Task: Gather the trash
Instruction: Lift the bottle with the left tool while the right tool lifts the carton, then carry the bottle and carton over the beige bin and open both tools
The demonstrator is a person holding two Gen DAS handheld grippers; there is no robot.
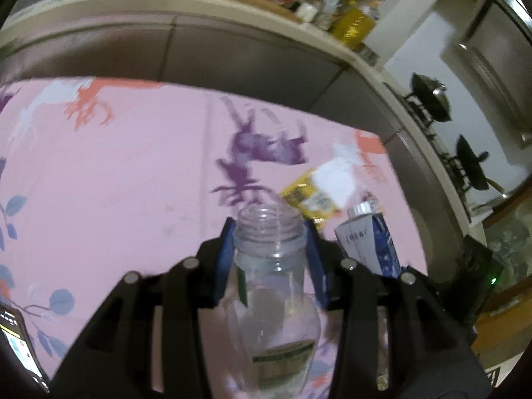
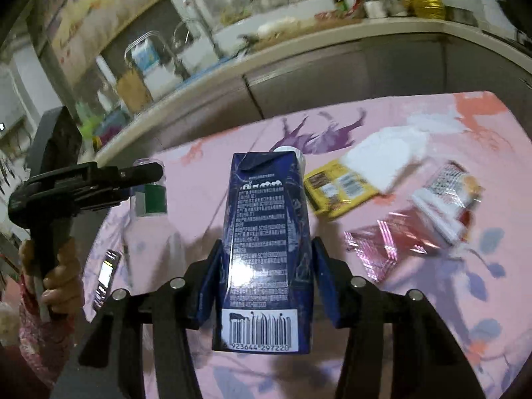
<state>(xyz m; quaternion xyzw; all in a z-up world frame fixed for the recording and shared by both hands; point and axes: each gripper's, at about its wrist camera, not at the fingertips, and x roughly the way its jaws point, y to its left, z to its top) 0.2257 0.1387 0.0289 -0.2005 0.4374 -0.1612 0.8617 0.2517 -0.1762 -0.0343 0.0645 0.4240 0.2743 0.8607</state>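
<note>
Trash is partly picked up: the left gripper [image 1: 271, 259] pinches a clear bottle [image 1: 274, 299] at lower middle, and the right gripper [image 2: 266, 279] pinches a blue carton [image 2: 266, 246]. Wrappers [image 2: 342, 189] at right wait on the pink cloth [image 2: 432, 299].

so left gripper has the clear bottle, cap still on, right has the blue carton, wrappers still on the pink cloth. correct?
One error: the clear bottle has no cap. The left wrist view shows its threaded neck open between the left gripper fingers. The rest holds: the right gripper holds the blue carton, and the wrappers lie on the pink cloth.
</note>
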